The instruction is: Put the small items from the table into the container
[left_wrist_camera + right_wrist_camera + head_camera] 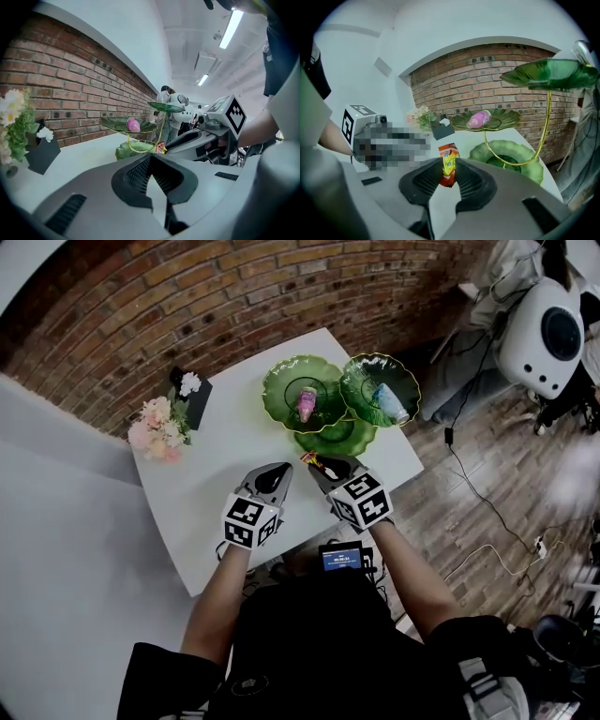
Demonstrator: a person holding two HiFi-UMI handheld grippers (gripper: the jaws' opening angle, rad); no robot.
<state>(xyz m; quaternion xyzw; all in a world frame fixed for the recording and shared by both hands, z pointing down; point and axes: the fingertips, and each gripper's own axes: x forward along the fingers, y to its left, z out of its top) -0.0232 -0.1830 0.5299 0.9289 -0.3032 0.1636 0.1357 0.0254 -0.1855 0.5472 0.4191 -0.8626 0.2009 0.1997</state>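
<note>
Table layout: flowers at the far left, box just beside them. At the far right, left dish and right dish sit side by side with one item in the left and another item in the right. The lower dish is in front. Left gripper and right gripper are side by side near the front, with a packet between the right one's jaws.

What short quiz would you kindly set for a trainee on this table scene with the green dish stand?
1. True or false: the left gripper has its jaws wide apart.
2. What does the right gripper hold? A. an orange-and-yellow packet B. a spoon C. a battery
3. How many green dishes does the stand carry?
Key: 1 false, its jaws are together on nothing; 2 A; 3 three.
</note>
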